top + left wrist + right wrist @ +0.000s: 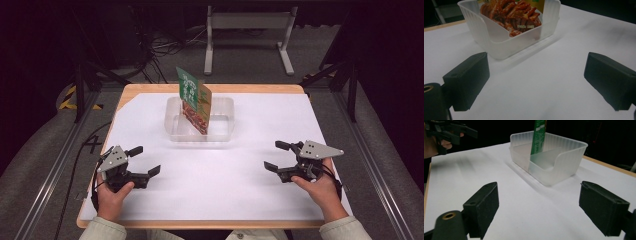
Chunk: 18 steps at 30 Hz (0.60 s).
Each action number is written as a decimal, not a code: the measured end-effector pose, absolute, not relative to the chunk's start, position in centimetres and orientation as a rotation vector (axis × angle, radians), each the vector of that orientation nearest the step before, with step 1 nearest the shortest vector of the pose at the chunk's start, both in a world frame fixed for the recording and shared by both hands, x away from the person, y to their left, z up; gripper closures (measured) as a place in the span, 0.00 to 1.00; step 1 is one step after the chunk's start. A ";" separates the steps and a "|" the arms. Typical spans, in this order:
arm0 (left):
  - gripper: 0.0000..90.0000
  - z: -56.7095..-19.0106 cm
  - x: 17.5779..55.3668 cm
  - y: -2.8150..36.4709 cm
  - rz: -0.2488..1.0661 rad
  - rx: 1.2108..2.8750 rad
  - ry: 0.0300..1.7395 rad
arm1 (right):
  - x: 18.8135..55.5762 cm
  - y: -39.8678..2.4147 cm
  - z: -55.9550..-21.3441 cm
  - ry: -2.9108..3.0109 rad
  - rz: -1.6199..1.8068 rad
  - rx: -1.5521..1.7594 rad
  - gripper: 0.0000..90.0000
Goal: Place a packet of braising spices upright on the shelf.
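Left gripper (pixel 145 160) sat low over the white sheet (pixel 225 180) at the near left of the table, held in the person's left hand (pixel 112 192); its jaws stood wide apart with nothing between them, only bare sheet showing in the gap in the left gripper view. Right gripper (pixel 276 156) was at the near right in the right hand (pixel 320 185), jaws likewise spread wide and empty, and pointed inward toward the left one. The clear plastic bin (pixel 172 125) lay ahead of both grippers, well apart from each, roughly midway between them and farther up the table. A snack packet (pixel 194 100) stood on edge inside the bin, tilted, its green top rising above the rim. From the left gripper the packet's printed food picture (pixel 511 15) faced the camera through the bin's cut-down front wall (pixel 506 41); from the right gripper the packet (pixel 538 135) showed nearly edge-on, green side visible, with the left gripper (pixel 449 132) far off beyond the sheet.
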<state>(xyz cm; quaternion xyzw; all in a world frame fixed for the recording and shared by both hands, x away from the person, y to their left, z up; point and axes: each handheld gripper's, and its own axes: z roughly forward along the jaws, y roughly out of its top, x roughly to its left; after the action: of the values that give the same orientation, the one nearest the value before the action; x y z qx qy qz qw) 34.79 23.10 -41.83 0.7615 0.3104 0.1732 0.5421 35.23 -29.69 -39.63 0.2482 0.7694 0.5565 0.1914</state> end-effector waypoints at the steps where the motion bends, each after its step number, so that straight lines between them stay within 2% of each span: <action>1: 0.08 -41.8 34.8 23.1 0.413 1.806 0.737 | 35.2 -29.8 -40.0 2.162 1.560 0.705 0.17; 12: 0.05 -42.2 34.9 23.1 0.390 1.792 0.733 | 35.5 -30.0 -43.2 2.210 1.457 0.807 0.16; 18: 0.06 -42.3 34.8 23.1 0.397 1.794 0.743 | 35.7 -29.9 -43.7 2.221 1.437 0.821 0.16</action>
<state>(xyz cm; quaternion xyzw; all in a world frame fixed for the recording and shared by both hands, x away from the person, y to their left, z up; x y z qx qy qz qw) 34.85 23.05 -42.29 0.7571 0.3136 0.1676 0.5480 35.70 -29.94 -43.72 0.2912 0.7881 0.5098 0.1847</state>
